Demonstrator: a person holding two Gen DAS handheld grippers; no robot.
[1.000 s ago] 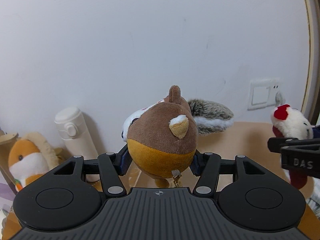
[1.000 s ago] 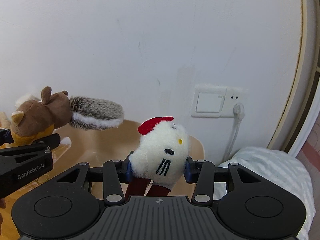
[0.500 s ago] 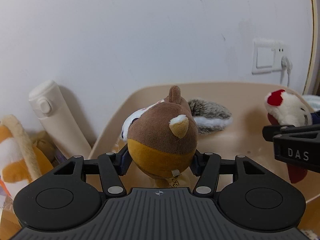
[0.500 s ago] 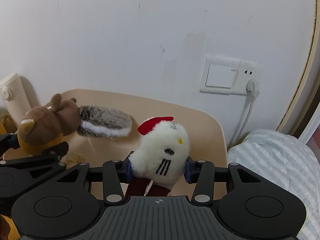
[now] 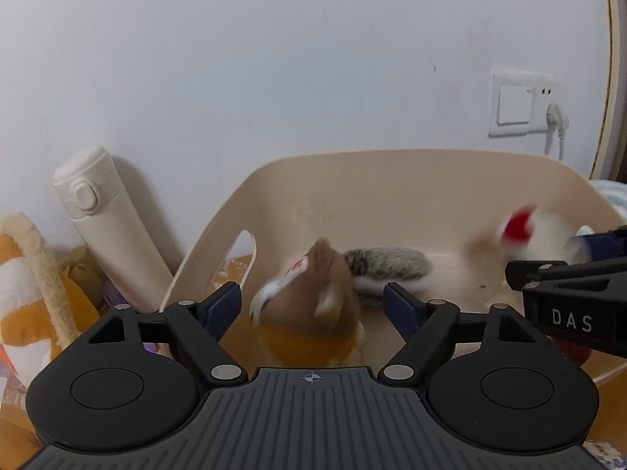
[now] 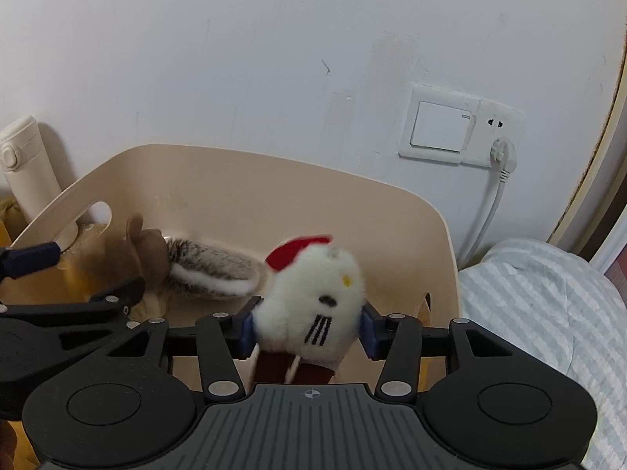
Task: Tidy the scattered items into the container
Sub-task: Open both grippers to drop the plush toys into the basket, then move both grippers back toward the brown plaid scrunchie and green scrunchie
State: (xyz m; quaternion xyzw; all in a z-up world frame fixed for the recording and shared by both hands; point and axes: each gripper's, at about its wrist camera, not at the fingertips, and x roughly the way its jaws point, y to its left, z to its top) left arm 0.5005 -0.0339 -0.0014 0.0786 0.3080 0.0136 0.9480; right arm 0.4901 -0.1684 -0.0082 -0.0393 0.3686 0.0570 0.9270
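A beige plastic basket [image 5: 392, 180] stands against the white wall; it also shows in the right wrist view [image 6: 274, 180]. My left gripper [image 5: 311, 305] is open over it. The brown squirrel plush [image 5: 309, 305], with a grey bushy tail [image 5: 386, 268], is blurred between the parted fingers and touches neither pad. It also shows in the right wrist view [image 6: 145, 250]. My right gripper [image 6: 307, 327] holds the white plush with a red bow [image 6: 313, 293] over the basket's right side; this plush also shows in the left wrist view [image 5: 537, 231].
A cream flask [image 5: 106, 227] stands left of the basket, with an orange-and-white plush [image 5: 27, 286] further left. A wall switch and socket [image 6: 458, 129] with a plugged cable sit behind the basket. Striped bedding [image 6: 548, 305] lies to the right.
My left gripper has opened and the squirrel plush has dropped from it into the basket. Both grippers have tilted down toward the basket. The right gripper still holds the white plush.
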